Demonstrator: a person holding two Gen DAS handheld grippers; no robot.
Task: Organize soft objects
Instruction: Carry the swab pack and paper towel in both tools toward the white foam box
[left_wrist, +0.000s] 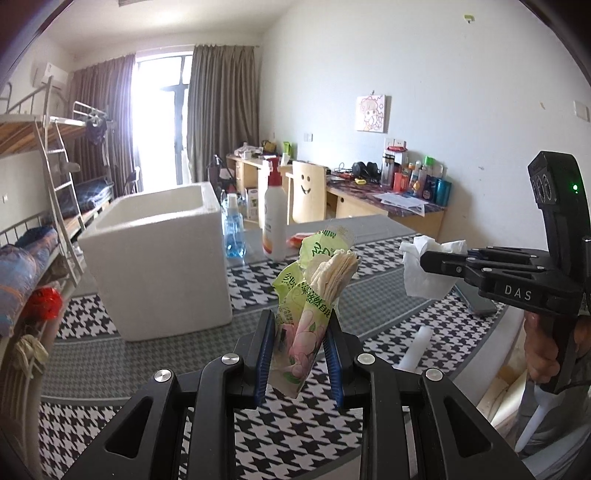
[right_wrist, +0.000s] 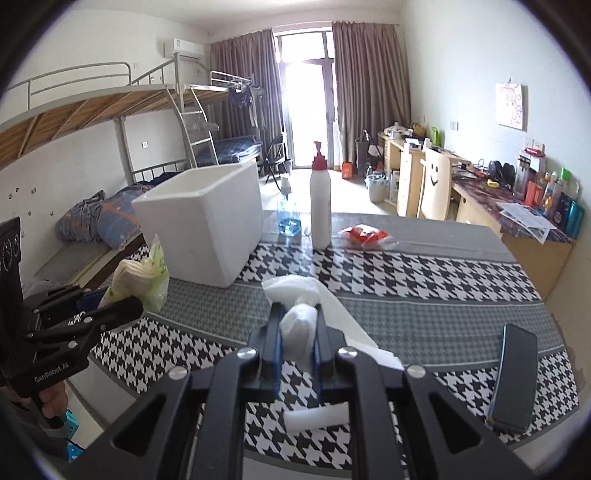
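Observation:
My left gripper (left_wrist: 300, 350) is shut on a green and pink tissue pack (left_wrist: 308, 314), which stands up above the houndstooth table (left_wrist: 147, 362) with beige tissues fanning out of its torn top. The same pack (right_wrist: 138, 275) shows in the right wrist view at the left gripper (right_wrist: 110, 306), far left. My right gripper (right_wrist: 298, 338) is shut on a crumpled white tissue (right_wrist: 299, 325) that trails down toward the cloth. From the left wrist view that right gripper (left_wrist: 424, 260) reaches in from the right, white tissue (left_wrist: 424, 269) bunched at its tip.
A white foam box (left_wrist: 155, 254) (right_wrist: 207, 221) stands open at the table's back left. Beside it are a white pump bottle (right_wrist: 320, 206), a blue spray bottle (right_wrist: 289, 218) and a red packet (right_wrist: 364, 234). A dark phone (right_wrist: 513, 376) and a white foam strip (right_wrist: 316, 415) lie near the front.

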